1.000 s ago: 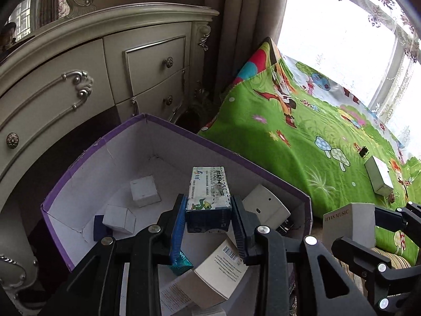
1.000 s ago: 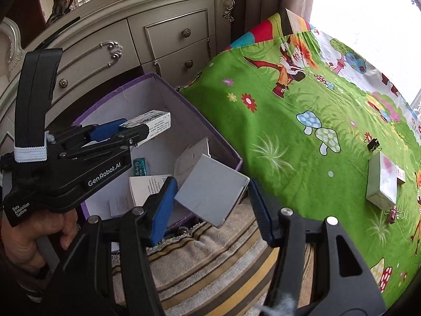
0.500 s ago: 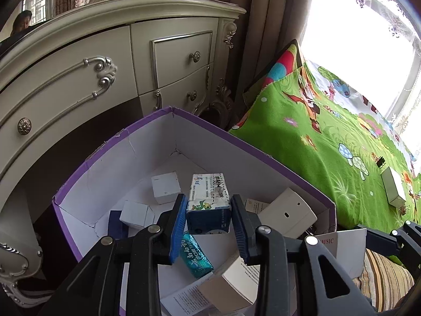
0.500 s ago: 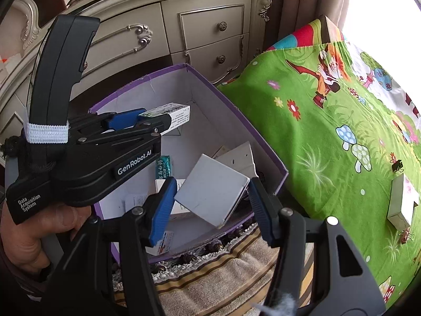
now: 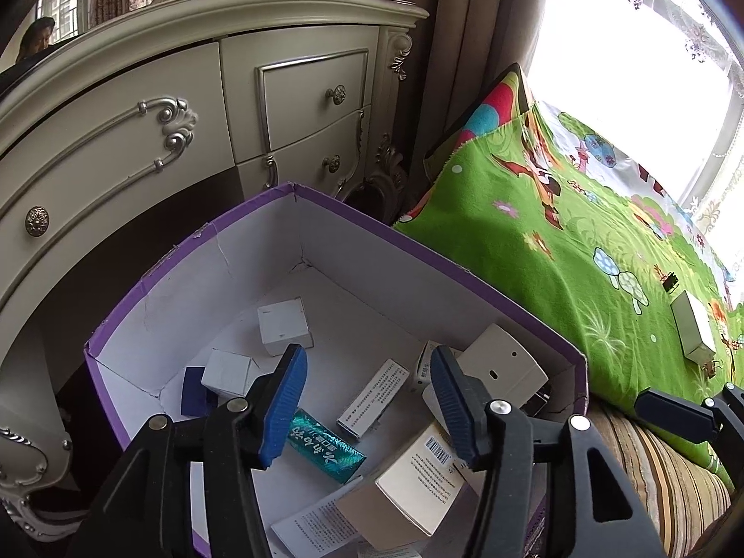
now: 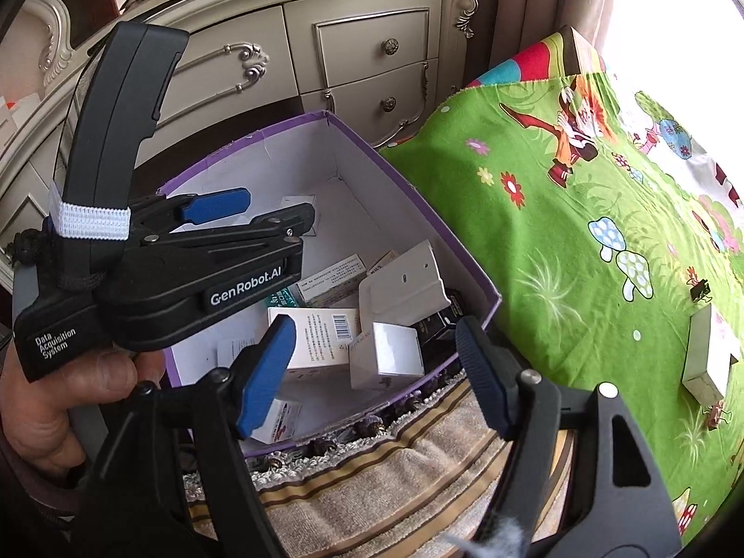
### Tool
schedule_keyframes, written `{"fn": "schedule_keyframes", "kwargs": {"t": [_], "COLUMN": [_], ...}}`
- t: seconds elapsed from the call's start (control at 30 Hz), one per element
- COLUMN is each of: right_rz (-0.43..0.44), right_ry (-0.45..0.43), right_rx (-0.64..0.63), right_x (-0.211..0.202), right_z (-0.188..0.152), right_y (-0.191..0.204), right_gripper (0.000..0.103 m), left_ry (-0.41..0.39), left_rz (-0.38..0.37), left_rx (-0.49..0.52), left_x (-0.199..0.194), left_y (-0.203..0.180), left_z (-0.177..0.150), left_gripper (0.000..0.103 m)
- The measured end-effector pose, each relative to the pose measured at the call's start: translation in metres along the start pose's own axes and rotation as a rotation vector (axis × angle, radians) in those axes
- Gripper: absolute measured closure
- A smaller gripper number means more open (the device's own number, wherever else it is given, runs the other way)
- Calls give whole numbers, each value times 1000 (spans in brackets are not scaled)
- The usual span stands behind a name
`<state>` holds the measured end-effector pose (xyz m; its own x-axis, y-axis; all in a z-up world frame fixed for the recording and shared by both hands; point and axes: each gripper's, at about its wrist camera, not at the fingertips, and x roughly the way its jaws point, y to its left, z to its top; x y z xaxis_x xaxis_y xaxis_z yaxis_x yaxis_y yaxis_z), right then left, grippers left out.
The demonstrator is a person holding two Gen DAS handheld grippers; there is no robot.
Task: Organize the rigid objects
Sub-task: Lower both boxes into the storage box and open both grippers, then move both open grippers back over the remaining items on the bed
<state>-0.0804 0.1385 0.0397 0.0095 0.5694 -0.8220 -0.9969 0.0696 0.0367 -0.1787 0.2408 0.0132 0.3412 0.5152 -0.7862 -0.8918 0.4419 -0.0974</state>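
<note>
A purple-edged cardboard box [image 5: 418, 246] holds several small cartons. My left gripper [image 5: 367, 400] is open and empty above it; it also shows in the right wrist view [image 6: 260, 214]. A narrow white carton [image 5: 372, 397] lies on the box floor between its fingers, beside a teal tube [image 5: 325, 451]. My right gripper [image 6: 376, 372] is open and empty over the box's near edge. A small white box [image 6: 388, 362] lies tilted in the box [image 6: 409, 195] just beyond its fingertips. One white carton [image 6: 709, 355] lies on the green mat.
A cream dresser [image 5: 195, 107] with metal knobs stands behind the box. A green cartoon mat [image 6: 581, 195] covers the surface to the right. A striped towel [image 6: 381, 469] lies under the box's near edge. Curtains and a bright window are at the back right.
My left gripper opened and the blue-and-white carton it held dropped into the box. My right gripper opened and released the white box into the box.
</note>
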Motion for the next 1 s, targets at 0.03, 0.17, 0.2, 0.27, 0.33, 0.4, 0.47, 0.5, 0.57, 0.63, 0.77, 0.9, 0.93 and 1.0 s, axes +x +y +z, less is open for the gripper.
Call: {"fn": "schedule_keyframes", "kwargs": {"t": [0.03, 0.17, 0.2, 0.27, 0.33, 0.4, 0.47, 0.5, 0.57, 0.63, 0.77, 0.9, 0.93, 1.0], "right_rz": [-4, -24, -31, -48, -63, -75, -95, -106, -136, -155, -166, -158, -156, -157], "right_ry": [-2, -11, -14, -20, -23, -28, -34, -35, -37, -44, -53, -56, -54, -50], "right_rx": [3, 15, 19, 30, 50, 69, 84, 88, 90, 95, 128, 176, 188, 210], "right_x": [-1, -7, -9, -12, -16, -20, -24, -25, -29, -32, -38, -41, -42, -42], "right_z": [0, -2, -3, -5, -8, -12, -15, -16, -19, -23, -31, -38, -40, -44], "right_y": [-2, -11, -14, -21, -29, -37, -46, -49, -56, -62, -76, -91, -95, -102], "right_gripper": [28, 23, 22, 21, 19, 18, 18, 18, 18, 18, 18, 18, 18, 18], "left_ry": [-1, -15, -18, -27, -44, -46, -38, -34, -26, -15, -12, -23, -24, -13], "left_rz": [-3, -29, -45, -80, -123, -145, -155, -159, -153, -175, -171, -163, -163, -185], "left_rx": [0, -21, -32, -62, -89, -63, -25, -16, -2, 9, 24, 44, 46, 22], "left_x": [0, -2, -2, -3, -4, -4, -4, -4, -4, -3, -5, -9, -10, -12], "left_y": [-1, -3, -3, -3, -5, -11, -19, -22, -26, -28, -32, -36, -37, -37], "left_z": [0, 0, 1, 2, 2, 2, 2, 2, 2, 1, 2, 7, 8, 13], "left_gripper": [46, 33, 31, 31, 31, 31, 31, 31, 31, 31, 31, 31, 31, 31]}}
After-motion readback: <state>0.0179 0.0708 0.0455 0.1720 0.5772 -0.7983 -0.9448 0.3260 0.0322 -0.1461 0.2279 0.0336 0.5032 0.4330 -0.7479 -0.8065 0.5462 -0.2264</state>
